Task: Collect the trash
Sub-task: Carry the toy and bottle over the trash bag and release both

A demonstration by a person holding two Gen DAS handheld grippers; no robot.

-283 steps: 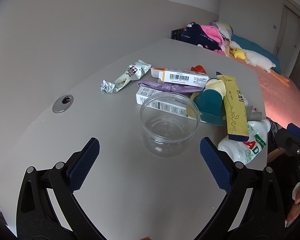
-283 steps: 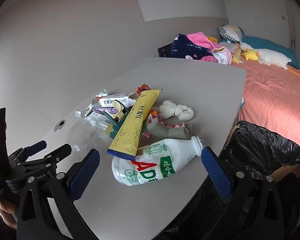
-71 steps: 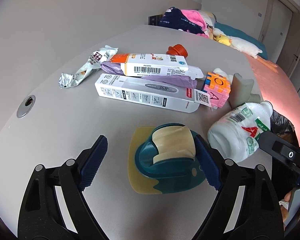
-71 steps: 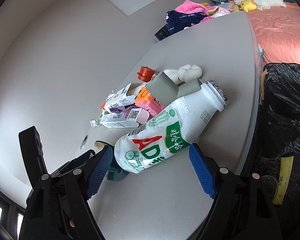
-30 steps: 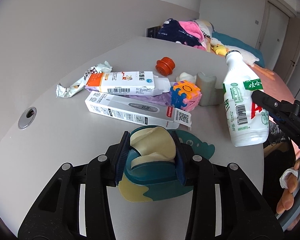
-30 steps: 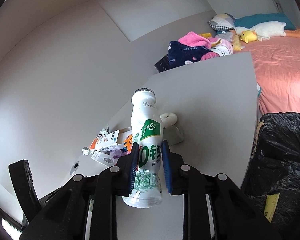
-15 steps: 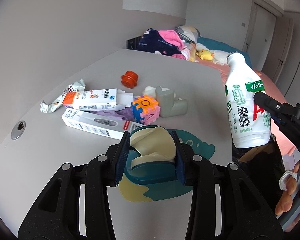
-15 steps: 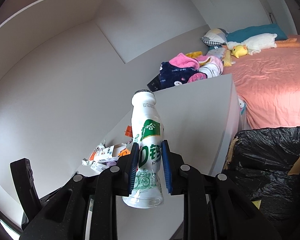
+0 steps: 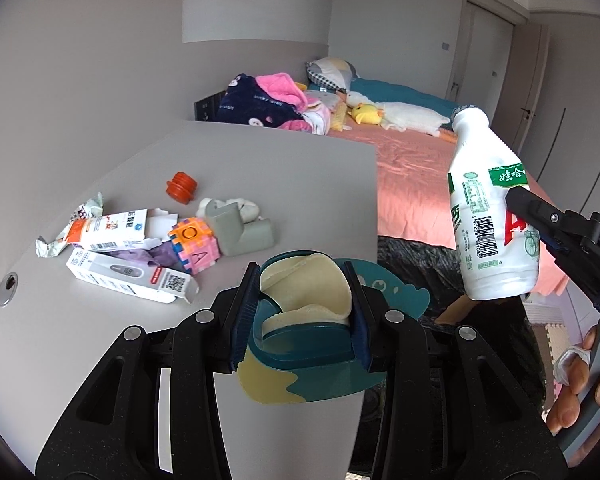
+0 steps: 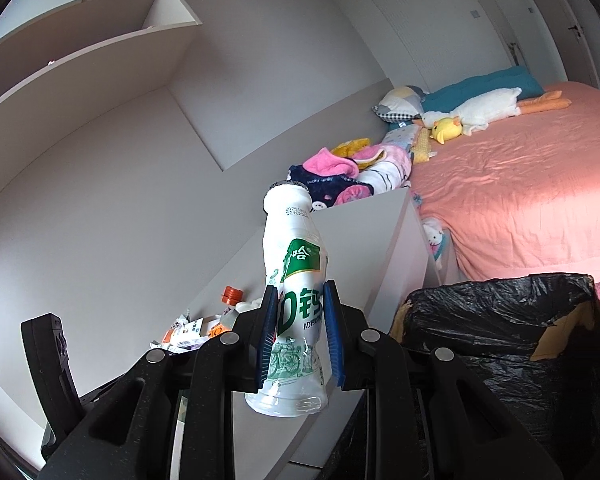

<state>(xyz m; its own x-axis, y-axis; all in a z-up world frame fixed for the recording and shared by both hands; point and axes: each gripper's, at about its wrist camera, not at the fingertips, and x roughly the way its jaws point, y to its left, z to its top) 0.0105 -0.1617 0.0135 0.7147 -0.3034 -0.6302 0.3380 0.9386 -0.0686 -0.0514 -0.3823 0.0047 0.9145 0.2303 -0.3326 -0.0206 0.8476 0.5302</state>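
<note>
My left gripper [image 9: 300, 312] is shut on a teal and cream child's slipper [image 9: 308, 320] and holds it above the right edge of the grey table [image 9: 260, 168]. My right gripper [image 10: 298, 336] is shut on a white plastic drink bottle [image 10: 294, 300], held upright in the air beside the table; the bottle also shows at the right of the left wrist view [image 9: 488, 216]. A bin lined with a black bag [image 10: 500, 328] stands just right of the bottle, below it.
On the table lie a thermometer box [image 9: 128, 276], an orange and white carton [image 9: 108, 230], a crumpled wrapper [image 9: 60, 240], a colourful foam cube [image 9: 194, 244], a grey foam piece [image 9: 236, 232] and an orange cap [image 9: 181, 187]. A bed with pink sheets [image 10: 520, 200] lies beyond.
Both grippers closed on their items and lifted them off the table. In the last half second both have risen and swung right, toward the black bag.
</note>
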